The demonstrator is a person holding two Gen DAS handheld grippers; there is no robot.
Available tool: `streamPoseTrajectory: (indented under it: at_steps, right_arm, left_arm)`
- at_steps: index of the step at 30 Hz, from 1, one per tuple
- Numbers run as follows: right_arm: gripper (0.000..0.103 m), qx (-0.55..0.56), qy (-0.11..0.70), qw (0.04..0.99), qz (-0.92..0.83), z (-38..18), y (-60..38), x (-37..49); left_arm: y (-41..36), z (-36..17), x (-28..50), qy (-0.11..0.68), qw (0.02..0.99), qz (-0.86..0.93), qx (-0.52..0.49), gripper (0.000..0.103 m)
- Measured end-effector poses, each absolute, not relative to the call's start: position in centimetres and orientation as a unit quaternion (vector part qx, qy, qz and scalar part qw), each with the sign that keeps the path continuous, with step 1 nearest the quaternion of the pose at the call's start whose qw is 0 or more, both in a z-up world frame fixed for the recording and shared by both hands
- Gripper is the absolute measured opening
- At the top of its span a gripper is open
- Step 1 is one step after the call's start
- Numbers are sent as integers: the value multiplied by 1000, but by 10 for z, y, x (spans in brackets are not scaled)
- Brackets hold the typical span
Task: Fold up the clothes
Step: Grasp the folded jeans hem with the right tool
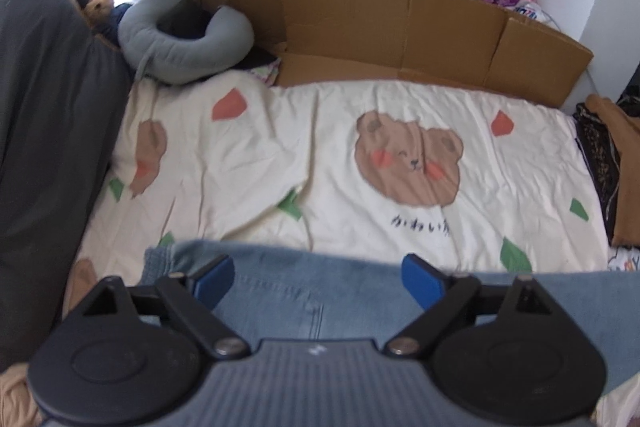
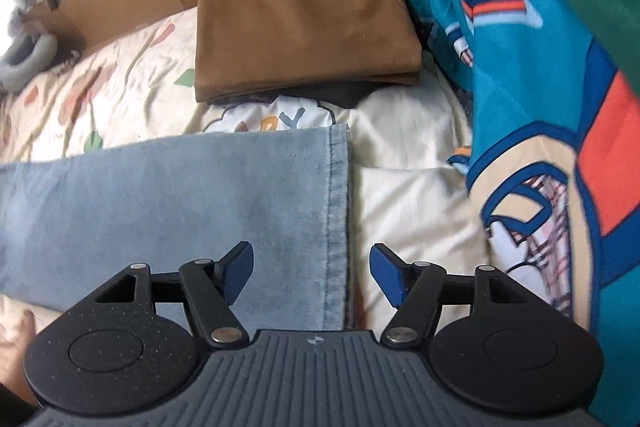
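Jeans [image 2: 172,211] flat on bed [image 1: 280,155], lengthwise fold apparently done. Brown garment [image 2: 304,15] folded far right. Left hand-held gripper [image 1: 318,281] and right hand-held gripper [image 2: 311,271] both spread wide, empty. Cross-folds left.

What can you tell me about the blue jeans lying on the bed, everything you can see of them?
The jeans are light blue, faded denim, lying flat across the cream bear-print sheet. A stitched hem edge shows in the right wrist view, a vertical seam in the left wrist view. The cloth looks smooth, with few wrinkles. The left gripper and the right gripper hang open above them, pads off the cloth. A folded brown garment lies beyond them, apart.
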State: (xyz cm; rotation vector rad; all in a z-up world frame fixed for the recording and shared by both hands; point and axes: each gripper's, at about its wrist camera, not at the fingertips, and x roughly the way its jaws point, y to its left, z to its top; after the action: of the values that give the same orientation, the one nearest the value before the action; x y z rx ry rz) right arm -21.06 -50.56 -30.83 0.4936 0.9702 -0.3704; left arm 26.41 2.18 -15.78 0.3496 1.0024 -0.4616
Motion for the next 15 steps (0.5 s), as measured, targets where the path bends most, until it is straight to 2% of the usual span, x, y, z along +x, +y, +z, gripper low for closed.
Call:
streamPoseTrajectory:
  at_steps: [7, 15]
  right_arm:
    - [70, 293, 444, 831, -164, -339, -514, -208]
    - [70, 308, 457, 820, -158, -374, -521, -196]
  left_arm:
    - [54, -182, 227, 503, 829, -197, 142, 93]
    - [71, -221, 209, 534, 820, -170, 120, 93]
